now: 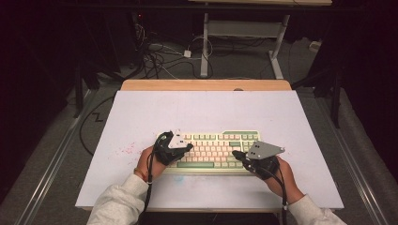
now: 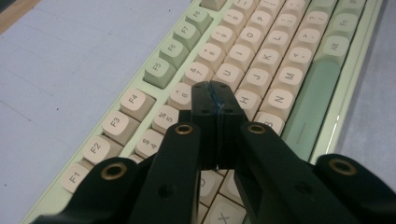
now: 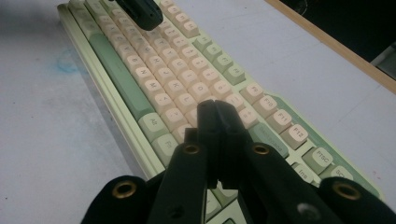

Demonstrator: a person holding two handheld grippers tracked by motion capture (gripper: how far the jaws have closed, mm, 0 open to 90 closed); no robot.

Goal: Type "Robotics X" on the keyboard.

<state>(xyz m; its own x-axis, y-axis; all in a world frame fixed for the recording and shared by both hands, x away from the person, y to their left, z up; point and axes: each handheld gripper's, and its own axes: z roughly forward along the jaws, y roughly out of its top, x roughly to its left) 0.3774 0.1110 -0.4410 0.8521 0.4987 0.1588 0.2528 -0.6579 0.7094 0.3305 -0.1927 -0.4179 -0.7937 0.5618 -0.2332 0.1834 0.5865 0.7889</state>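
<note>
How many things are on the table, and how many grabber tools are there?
Cream and green plastic keyboard: 1
Black two-jaw grippers, jaws shut, left gripper and right gripper: 2
Total: 3

The left gripper [image 2: 215, 91] covers the keys right under its closed tips, so whether they touch a key can't be told. Same story on the right gripper [image 3: 215, 108], jaws together, contact hidden. The keyboard [image 1: 213, 151] runs off the top edge in the left gripper view. From above, its legends are too small to read, and both hands cover its near corners.
</note>
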